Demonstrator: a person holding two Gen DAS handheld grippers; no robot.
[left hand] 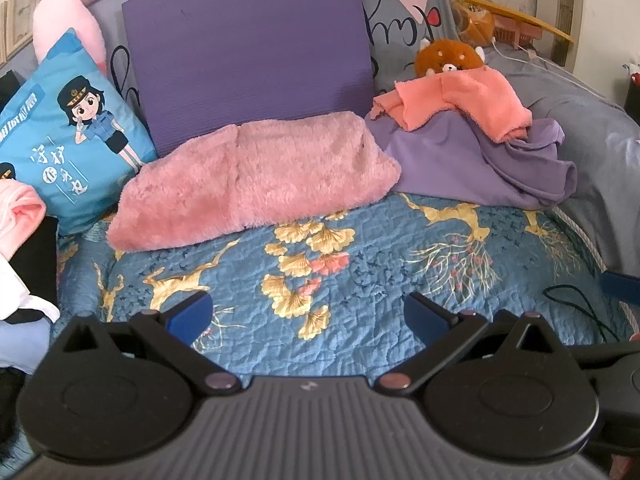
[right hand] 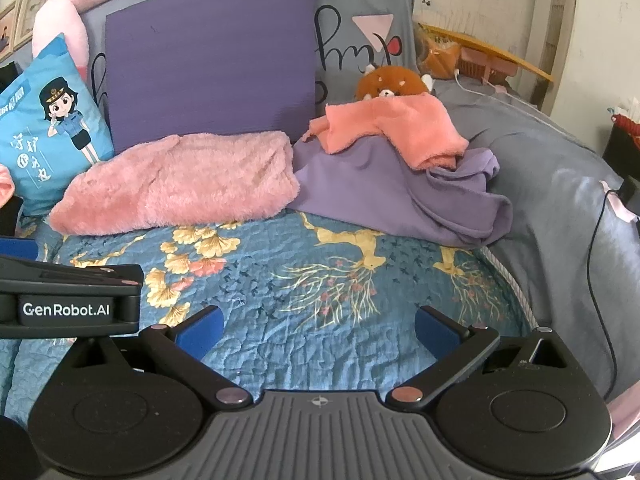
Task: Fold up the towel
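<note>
Your fluffy pink towel [left hand: 256, 184] [right hand: 180, 184] lies folded flat across the far side of the bed quilt [left hand: 360, 288] [right hand: 320, 280].

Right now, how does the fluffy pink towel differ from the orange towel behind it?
The pink towel lies fairly flat and long on the blue quilt; the orange towel is draped over a purple cloth, partly covering a plush toy. The pink towel looks shaggier and bigger; the orange towel is bunched with loose corners. Both are soft, and neither is held by the open left gripper or right gripper.
</note>
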